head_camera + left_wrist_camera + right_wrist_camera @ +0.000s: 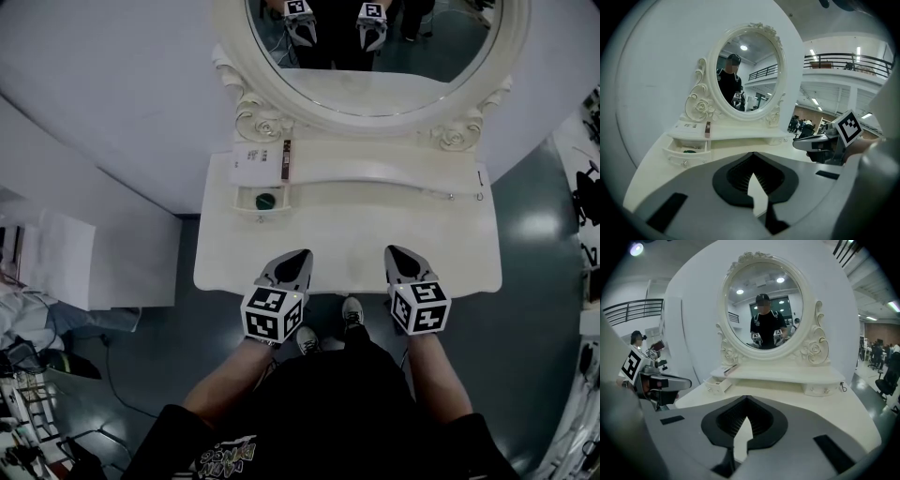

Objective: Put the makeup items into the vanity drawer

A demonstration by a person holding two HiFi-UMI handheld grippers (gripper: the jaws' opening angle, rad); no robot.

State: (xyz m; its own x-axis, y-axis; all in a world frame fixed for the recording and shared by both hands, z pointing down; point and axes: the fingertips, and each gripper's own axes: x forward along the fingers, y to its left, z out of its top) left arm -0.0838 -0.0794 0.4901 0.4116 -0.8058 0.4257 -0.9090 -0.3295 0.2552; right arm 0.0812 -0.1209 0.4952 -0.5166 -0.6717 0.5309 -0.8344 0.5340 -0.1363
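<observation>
The white vanity (347, 239) has a small left drawer (262, 200) standing open, with a green round item (265, 200) inside. On the shelf above it lie a white printed card (255, 164) and a dark slim makeup stick (286, 159). From the left gripper view the drawer (683, 152), the stick (708, 129) and the card (689, 125) sit far left. My left gripper (289, 267) (752, 157) and right gripper (403, 262) (746, 398) hover side by side over the vanity's front edge, both shut and holding nothing, well short of the drawer.
An oval mirror (375, 56) in a carved frame stands at the back and reflects the person and both grippers. A shut right drawer (820, 390) sits under the shelf. A white cabinet (56, 253) and cluttered gear are on the floor to the left.
</observation>
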